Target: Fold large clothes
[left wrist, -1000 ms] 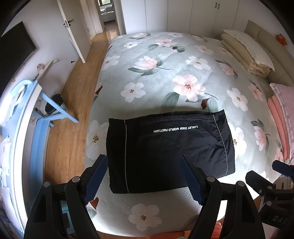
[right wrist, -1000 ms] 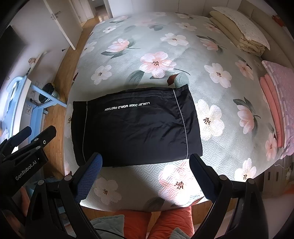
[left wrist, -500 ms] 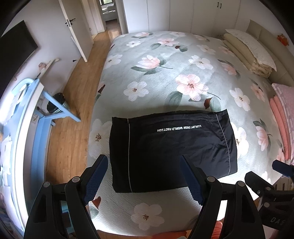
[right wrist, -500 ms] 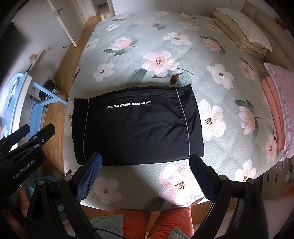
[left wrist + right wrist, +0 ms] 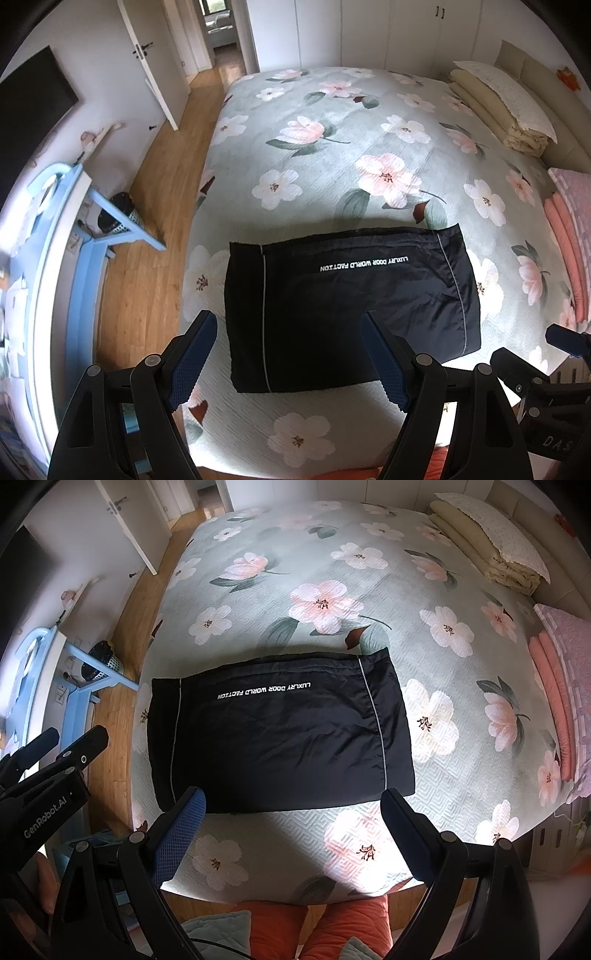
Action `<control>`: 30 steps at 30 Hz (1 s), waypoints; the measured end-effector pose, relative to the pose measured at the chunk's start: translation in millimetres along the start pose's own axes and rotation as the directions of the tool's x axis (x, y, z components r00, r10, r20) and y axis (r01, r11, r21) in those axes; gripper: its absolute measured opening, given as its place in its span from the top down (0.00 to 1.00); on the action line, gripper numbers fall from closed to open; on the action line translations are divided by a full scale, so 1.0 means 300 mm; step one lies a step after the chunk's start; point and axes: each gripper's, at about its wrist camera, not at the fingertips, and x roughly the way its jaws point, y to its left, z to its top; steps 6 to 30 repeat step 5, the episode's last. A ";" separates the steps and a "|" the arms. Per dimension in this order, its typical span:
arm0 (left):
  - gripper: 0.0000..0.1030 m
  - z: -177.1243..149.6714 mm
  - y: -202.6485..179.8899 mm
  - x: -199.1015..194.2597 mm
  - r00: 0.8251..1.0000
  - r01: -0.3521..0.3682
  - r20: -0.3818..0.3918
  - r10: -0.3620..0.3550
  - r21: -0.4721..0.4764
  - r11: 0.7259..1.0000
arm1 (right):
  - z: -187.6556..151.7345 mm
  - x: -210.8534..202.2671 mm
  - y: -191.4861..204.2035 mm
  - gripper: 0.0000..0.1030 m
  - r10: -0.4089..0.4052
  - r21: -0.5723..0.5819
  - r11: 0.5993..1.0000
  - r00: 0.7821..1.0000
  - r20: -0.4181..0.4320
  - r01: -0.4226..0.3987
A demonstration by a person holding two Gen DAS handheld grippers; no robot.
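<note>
A: Both views pulled back a touch since the earlier frames; black garment (image 5: 347, 306) sits slightly lower in frame, same flat folded rectangle.

B: Tongs state?

A: Left gripper (image 5: 291, 354) spread wide, nothing between the fingers. Right gripper (image 5: 291, 834) same, wide apart, empty. Both hang above the near bed edge, off the cloth.

B: Where's the garment?

A: On the floral bedspread (image 5: 332, 155), straight ahead of and below both tongs, near the bed's front edge. Long axis runs side to side across both views, white lettering (image 5: 264, 691) toward the far edge, upside down from here.

B: Which is nearer what?

A: Left gripper lines up over the garment's left half, its right finger overlapping the cloth in view. Right gripper lines up over the right half; near edge sits just ahead of its fingertips. In its own view the left gripper's body (image 5: 44, 794) shows at lower left.

B: Judgement?

A: Looks nearly done or done. If another fold comes, probably each gripper takes its own near corner and carries across the long axis.

B: Other stuff?

A: Folded bedding (image 5: 506, 110) far right, pink stack (image 5: 554, 701) right edge, well apart.
</note>
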 end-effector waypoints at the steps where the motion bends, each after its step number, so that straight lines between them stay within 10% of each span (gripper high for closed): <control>1: 0.21 0.000 -0.004 -0.004 1.000 -0.018 0.014 0.018 0.005 1.000 | 0.001 0.003 -0.004 0.06 0.002 0.001 1.000 1.000 -0.002 -0.002; 30: 0.21 0.010 -0.011 -0.010 0.999 -0.027 0.029 0.027 0.022 0.999 | 0.002 0.006 -0.008 0.06 0.004 0.002 1.000 1.000 -0.003 -0.004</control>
